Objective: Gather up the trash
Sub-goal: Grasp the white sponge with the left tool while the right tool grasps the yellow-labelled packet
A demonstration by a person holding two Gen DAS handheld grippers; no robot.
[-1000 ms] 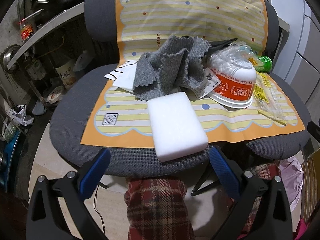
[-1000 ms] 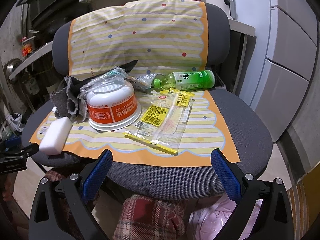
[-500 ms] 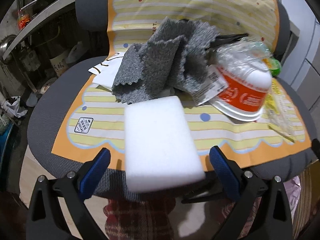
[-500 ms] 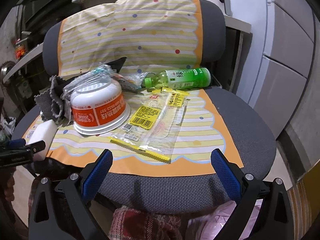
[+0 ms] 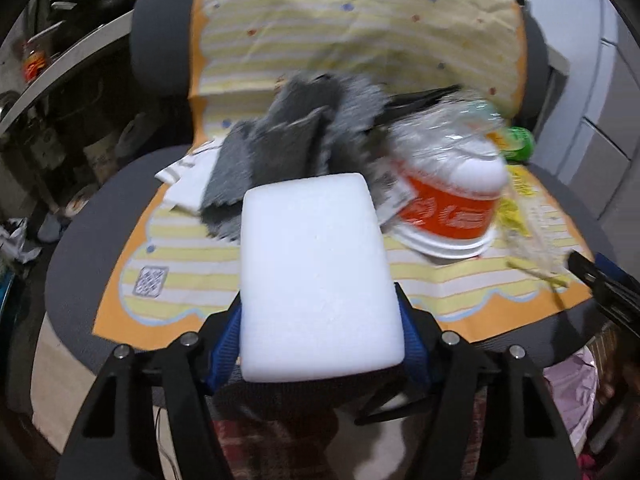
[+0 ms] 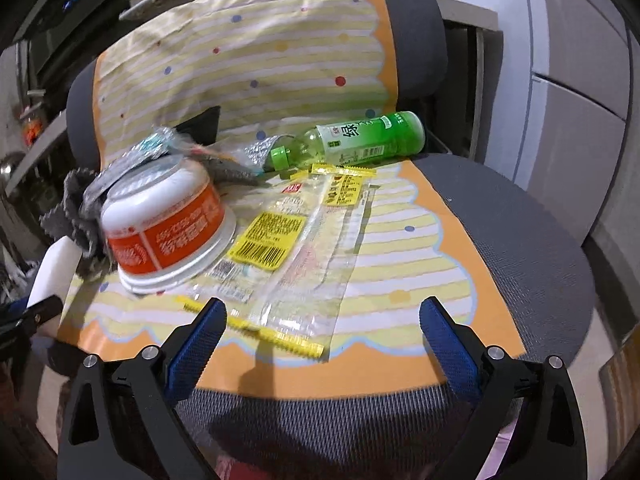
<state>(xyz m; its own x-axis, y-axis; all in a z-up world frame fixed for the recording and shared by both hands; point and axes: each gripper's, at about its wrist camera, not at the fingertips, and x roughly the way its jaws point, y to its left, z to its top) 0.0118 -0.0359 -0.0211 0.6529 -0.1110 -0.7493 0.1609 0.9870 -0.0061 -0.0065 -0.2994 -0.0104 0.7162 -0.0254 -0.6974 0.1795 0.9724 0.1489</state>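
Left wrist view: left gripper with both blue fingers clamped on the sides of a white foam block, held over the near edge of the grey chair seat. Beyond it, on the striped yellow-and-orange mat, lie a crumpled grey cloth and, to its right, an upturned white-and-orange bowl under crinkled clear plastic; its contents cannot be seen and its print is blurred.

Right wrist view: right gripper with its fingers wide apart, touching nothing, hovering above the near edge of the mat. Just beyond lies a clear wrapper with yellow labels and a barcode. The upturned bowl stands at left with orange band lettering inverted. A green bottle lies on its side at the far edge of the seat, its label bearing the character "绿". The foam block shows at far left.
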